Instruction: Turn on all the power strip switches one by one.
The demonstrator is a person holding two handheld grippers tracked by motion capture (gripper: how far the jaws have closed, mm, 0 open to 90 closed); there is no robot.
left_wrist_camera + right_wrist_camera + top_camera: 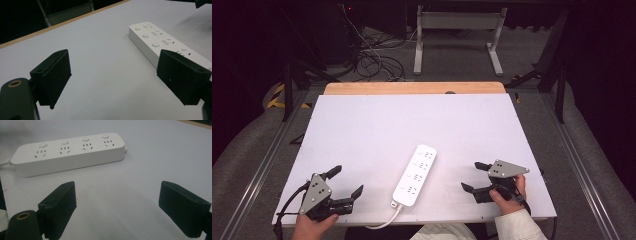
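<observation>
The black two-jaw left gripper is carrying a grey three-cornered plate dotted with small screw holes, and a black cable is trailing from it at 7 o'clock. The matching right gripper is bearing an identical plate. A cream sleeve is covering the right forearm.

**deskwatcher:** so what's out past the claws? Looks like a white tabletop with a wooden strip along its far edge.

**gripfan:** yep, and farther off there's grey carpet, a tangle of cables, white desk legs. Room's pretty dark overall.
</observation>
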